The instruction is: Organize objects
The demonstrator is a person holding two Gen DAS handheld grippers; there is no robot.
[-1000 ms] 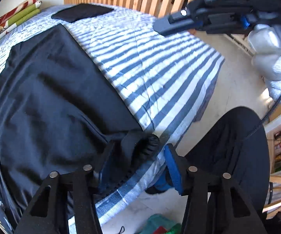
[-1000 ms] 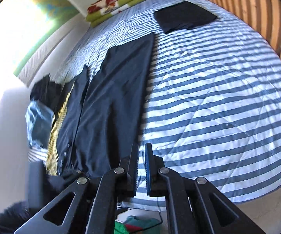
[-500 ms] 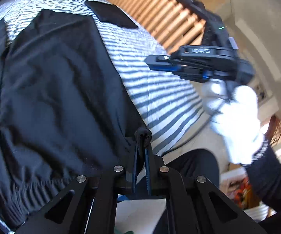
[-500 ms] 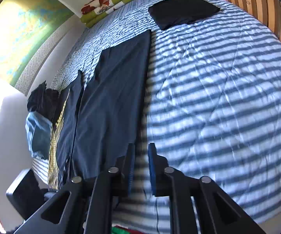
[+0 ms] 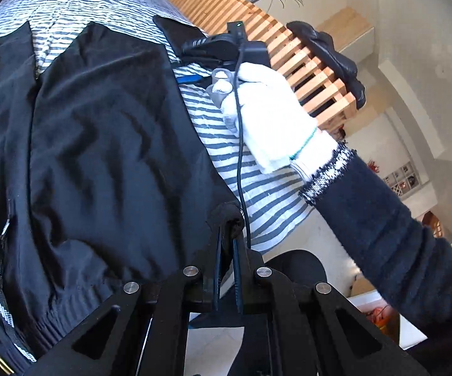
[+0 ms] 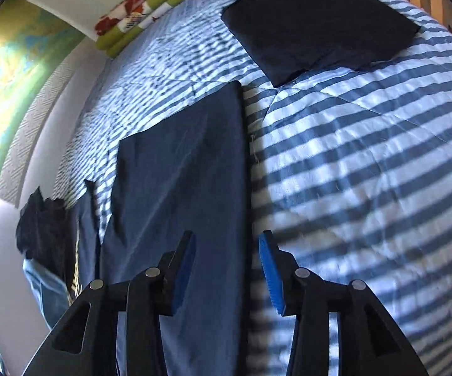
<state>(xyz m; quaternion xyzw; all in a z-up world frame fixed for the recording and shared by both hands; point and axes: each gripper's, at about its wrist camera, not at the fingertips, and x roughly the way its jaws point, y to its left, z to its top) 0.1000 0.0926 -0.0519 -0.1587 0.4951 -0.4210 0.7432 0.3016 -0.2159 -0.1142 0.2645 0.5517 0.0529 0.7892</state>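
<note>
Here, left gripper (image 5: pixel 226 244) pinching dark garment (image 5: pixel 100 144) corner

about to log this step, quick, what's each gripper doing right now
Left gripper: closed on the corner of the dark garment.
Right gripper: open, holding nothing, over the garment's edge on the striped bed.

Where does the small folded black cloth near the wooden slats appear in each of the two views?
Left wrist: folded black cloth lies at upper centre, partly behind the right claw.
Right wrist: it lies at top right, fully visible.
Shared landmark: the striped bedcover under it.
</note>
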